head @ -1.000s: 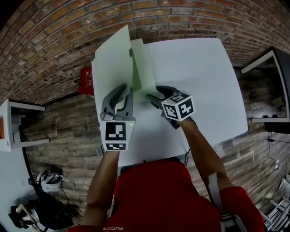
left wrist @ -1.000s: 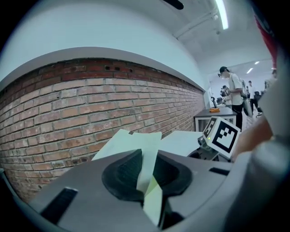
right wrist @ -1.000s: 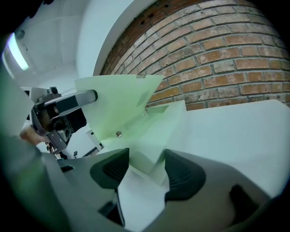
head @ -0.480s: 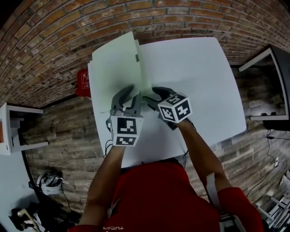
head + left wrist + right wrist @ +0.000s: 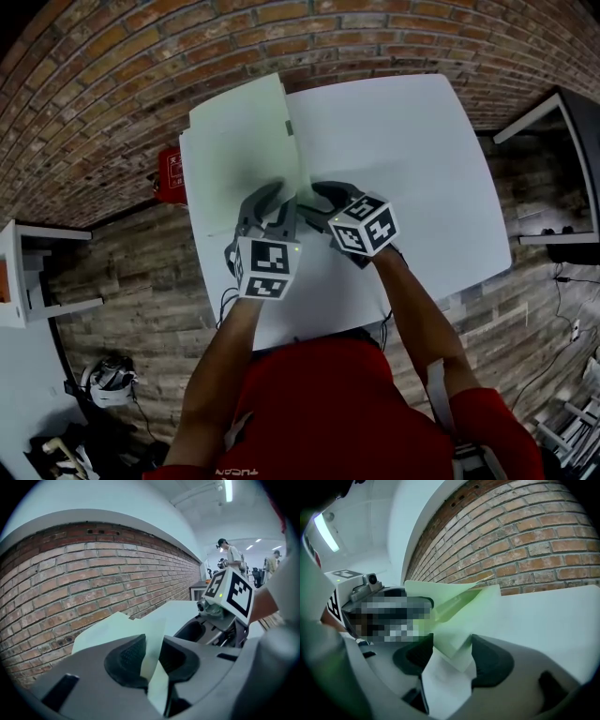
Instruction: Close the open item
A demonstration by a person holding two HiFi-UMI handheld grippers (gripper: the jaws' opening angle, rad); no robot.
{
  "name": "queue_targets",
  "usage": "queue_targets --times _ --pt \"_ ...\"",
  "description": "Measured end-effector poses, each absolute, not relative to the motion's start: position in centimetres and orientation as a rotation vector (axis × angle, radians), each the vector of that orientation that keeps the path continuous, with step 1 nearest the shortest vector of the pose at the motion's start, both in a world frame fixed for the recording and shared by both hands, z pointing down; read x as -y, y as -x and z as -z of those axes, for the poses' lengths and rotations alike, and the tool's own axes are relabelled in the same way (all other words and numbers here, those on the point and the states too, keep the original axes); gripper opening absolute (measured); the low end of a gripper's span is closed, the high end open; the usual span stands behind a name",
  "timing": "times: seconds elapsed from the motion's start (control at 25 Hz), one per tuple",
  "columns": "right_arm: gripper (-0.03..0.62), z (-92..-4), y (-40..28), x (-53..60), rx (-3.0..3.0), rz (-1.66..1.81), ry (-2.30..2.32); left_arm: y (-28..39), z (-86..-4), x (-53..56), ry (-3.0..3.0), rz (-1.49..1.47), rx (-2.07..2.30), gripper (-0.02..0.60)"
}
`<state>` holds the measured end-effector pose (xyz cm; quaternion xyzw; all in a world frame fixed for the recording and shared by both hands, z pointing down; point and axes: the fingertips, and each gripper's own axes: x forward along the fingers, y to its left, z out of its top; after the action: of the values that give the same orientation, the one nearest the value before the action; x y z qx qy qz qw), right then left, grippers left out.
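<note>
step: closing looks nearly done. The two leaves stand in a narrow V, not shut flat.
next: bring the held leaf down onto the other, line up the free edges, then let go. Light force only, since thin card will likely bow or crease if pushed from one corner.
brick wall (image 5: 112, 84): rough red-brown courses with pale mortar joints, running along the far side of the surface.
surface (image 5: 412, 169): white, smooth and matte, a rectangle with rounded corners.
folder (image 5: 239, 155): pale green thin card with a matte face and square-cut edges, two flat leaves joined at one crease. It sits on the left part of the surface and reaches about to its left edge. The broad leaf shows wide in the head view. The other leaf shows only as a narrow strip toward the middle of the surface.
left gripper (image 5: 151, 660): over the near-left part of the surface. Jaws are clenched on the near corner of the broad leaf, and the sheet runs edge-on between the black ribbed pads.
right gripper (image 5: 452, 660): over the surface just toward its middle from the left one. Jaws are clamped on the near edge of the other leaf. A whiter sheet lies in the grip with the green card, and I can't tell whether it is loose paper or part of the folder.
</note>
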<state>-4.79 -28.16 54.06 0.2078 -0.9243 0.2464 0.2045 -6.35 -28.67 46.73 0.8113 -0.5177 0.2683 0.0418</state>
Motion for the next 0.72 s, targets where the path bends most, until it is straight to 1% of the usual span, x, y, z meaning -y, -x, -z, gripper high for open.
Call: queue_targets --times 0.32,0.72 --pt "0.239 -54.3 5.1 27.8 2.556 -0.589 -0.464 6.2 -48.0 28.9 -2.476 -0.893 1.492 0.077" --pt "0.239 -54.5 5.2 27.7 2.528 -0.518 -0.406 5.7 -50.5 29.0 -2.437 -1.089 1.405 0.087"
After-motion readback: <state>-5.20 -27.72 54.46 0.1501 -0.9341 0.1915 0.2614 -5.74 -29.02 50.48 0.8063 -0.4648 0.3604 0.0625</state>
